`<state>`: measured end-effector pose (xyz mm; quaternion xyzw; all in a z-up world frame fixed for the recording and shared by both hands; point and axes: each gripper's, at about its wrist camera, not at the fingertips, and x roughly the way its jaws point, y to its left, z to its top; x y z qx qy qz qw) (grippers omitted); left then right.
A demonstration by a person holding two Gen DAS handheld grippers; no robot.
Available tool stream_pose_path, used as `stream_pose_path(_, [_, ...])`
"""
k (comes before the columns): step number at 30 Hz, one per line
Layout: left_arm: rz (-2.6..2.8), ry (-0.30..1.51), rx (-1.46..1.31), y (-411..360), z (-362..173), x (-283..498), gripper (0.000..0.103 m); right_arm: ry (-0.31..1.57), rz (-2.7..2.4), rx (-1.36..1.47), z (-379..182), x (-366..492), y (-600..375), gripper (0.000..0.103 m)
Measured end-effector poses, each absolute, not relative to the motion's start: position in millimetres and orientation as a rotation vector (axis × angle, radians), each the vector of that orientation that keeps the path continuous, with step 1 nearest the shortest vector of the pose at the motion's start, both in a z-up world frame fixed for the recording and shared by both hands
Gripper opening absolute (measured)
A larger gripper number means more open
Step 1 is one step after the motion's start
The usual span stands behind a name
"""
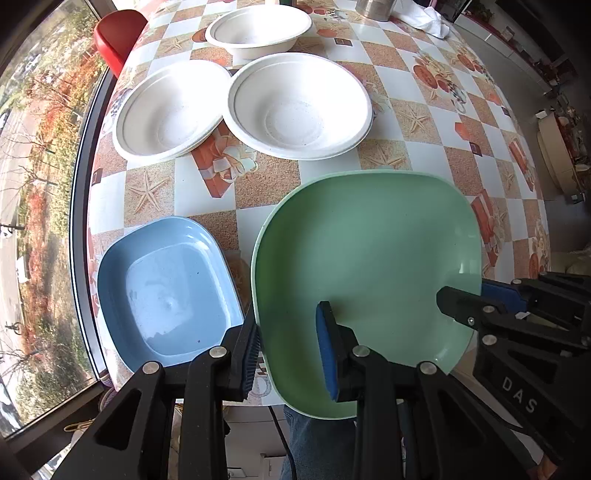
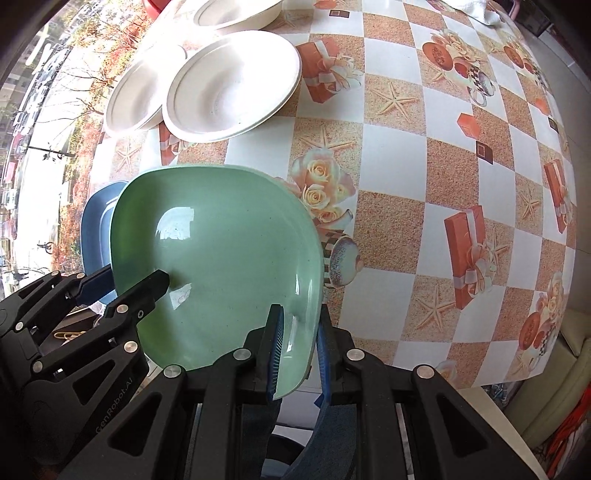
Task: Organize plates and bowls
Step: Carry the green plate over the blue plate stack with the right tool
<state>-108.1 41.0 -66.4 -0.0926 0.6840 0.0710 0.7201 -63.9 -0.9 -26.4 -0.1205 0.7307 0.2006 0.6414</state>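
A green square plate (image 1: 369,258) (image 2: 221,240) hangs tilted above the table's near edge, held from both sides. My left gripper (image 1: 290,354) (image 2: 125,284) is shut on its left rim. My right gripper (image 2: 299,350) (image 1: 476,291) is shut on the opposite rim. A blue square plate (image 1: 166,288) (image 2: 98,225) lies on the table just left of the green one. Three white bowls stand farther back: one at the left (image 1: 170,110) (image 2: 136,92), one beside it (image 1: 299,107) (image 2: 236,85), and one behind them (image 1: 258,29) (image 2: 236,11).
The table wears a checkered cloth (image 1: 406,110) (image 2: 406,166) with starfish and gift prints. A red chair (image 1: 118,37) stands at the far left corner by a large window (image 1: 37,184). A metal can (image 1: 373,9) and white cloth (image 1: 428,20) sit at the back. A person's trouser leg (image 1: 317,443) shows below.
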Motion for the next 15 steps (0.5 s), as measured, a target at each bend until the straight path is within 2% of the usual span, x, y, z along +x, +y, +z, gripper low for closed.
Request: stream_pose_path(15, [0.340, 1.483, -0.275, 115, -56, -151, 0.031, 1.674, 0.602, -0.333, -54, -92, 69, 0.020])
